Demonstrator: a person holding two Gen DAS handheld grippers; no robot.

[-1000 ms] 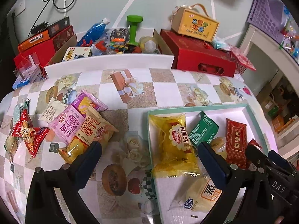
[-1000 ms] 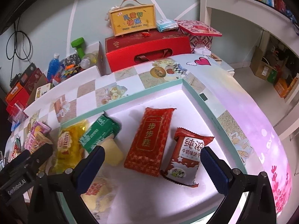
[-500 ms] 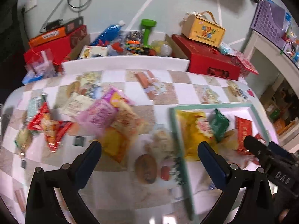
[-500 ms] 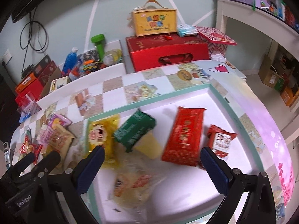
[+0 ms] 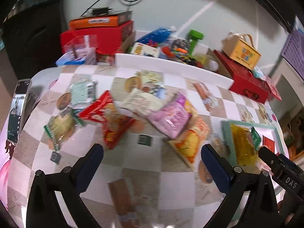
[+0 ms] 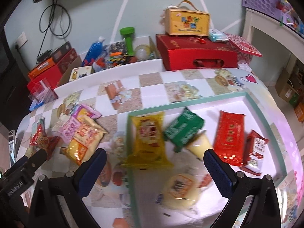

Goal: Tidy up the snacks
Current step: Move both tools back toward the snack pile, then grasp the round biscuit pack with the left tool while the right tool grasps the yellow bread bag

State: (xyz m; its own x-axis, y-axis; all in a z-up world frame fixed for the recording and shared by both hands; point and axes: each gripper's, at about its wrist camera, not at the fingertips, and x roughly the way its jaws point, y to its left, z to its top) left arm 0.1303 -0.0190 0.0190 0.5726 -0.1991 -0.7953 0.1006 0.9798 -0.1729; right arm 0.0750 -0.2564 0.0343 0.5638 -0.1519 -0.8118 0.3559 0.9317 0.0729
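Glossy crinkled plastic snack packets (image 5: pixel 172 116) catching light, bench (image 5: pixel 171 174) wearing a smooth shiny printed cloth, tongs (image 6: pixel 153 160) showing matt black plastic, red box (image 6: pixel 197 55) looking like smooth cardboard

A lived-in home room. The table (image 6: pixel 157 87) wears a checked cloth printed with food pictures, and behind it household clutter crowds the pale wall: a red gift box (image 6: pixel 197 57) topped by a yellow handled carton (image 6: pixel 187 23), a green dumbbell (image 6: pixel 128 39), a blue bottle (image 6: pixel 95 49). Right of the table stand a white shelf (image 6: pixel 269 30) and cardboard boxes (image 6: pixel 288 93) on the floor.
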